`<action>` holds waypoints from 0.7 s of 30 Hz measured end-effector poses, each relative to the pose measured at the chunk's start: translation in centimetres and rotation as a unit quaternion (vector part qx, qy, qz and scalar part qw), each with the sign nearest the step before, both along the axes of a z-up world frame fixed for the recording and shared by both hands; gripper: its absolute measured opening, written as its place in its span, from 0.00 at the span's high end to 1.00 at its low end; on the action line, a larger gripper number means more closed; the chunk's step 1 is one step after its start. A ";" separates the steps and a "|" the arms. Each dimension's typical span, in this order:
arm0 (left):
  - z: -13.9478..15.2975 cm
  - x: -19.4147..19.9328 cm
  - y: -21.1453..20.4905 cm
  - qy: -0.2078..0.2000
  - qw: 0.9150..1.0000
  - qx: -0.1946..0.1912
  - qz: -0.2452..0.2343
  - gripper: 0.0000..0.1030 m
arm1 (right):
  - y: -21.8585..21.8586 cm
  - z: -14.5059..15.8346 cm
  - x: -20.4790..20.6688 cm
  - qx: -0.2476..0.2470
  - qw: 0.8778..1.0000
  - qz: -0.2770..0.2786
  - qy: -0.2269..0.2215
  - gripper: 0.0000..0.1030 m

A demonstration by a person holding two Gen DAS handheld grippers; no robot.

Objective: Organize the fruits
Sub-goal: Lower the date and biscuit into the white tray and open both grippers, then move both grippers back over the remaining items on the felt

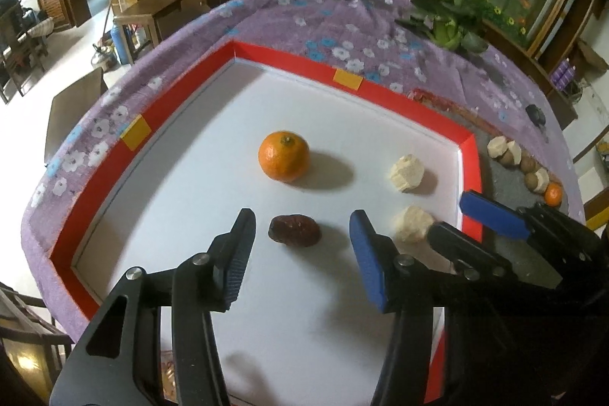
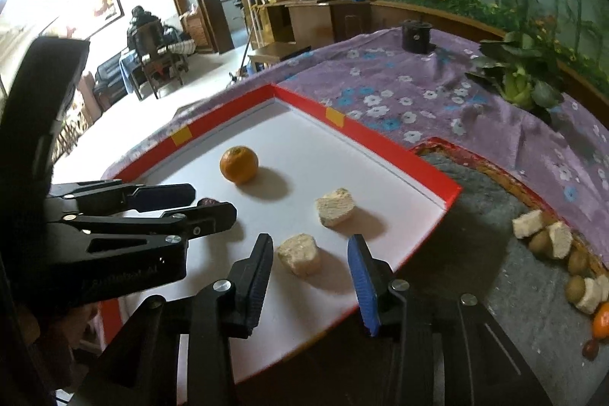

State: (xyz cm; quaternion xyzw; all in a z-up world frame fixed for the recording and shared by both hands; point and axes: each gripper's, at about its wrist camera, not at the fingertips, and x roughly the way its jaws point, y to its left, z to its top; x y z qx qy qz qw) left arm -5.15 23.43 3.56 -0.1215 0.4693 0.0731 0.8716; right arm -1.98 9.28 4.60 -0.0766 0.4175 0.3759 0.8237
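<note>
Left tool [image 1: 300, 231] open, straddling the dried date [image 1: 295, 230], its long axis across the gap; right tool [image 2: 310, 253] open around the pale chunk [image 2: 298, 253] near the tray's [image 2: 380, 147] right edge

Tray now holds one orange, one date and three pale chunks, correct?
Not quite: the tray holds two pale chunks, not three, as the left wrist view shows. The orange and date are there.
</note>
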 end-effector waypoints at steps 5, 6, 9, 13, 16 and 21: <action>1.2 -0.1 -1.6 -0.011 1.000 0.008 -0.014 0.50 | -3.1 1.3 -0.4 0.010 1.000 -0.026 -0.009 0.60; 1.3 -0.1 -2.1 -0.012 1.000 0.009 -0.020 0.50 | -3.7 1.4 -0.5 0.011 0.999 -0.031 -0.010 0.60; 1.9 0.1 -3.8 -0.017 0.999 0.012 -0.036 0.50 | -5.7 1.8 -0.6 0.011 0.999 -0.048 -0.015 0.60; 2.4 0.5 -6.3 -0.020 0.998 0.010 -0.059 0.50 | -8.7 2.0 -0.6 0.009 0.997 -0.073 -0.021 0.60; 2.7 1.1 -8.2 -0.021 0.997 0.006 -0.077 0.50 | -11.4 2.1 -0.7 0.009 0.995 -0.096 -0.023 0.57; 2.9 2.4 -11.6 -0.018 0.994 0.005 -0.106 0.50 | -16.1 1.5 -0.7 0.005 0.990 -0.137 -0.018 0.53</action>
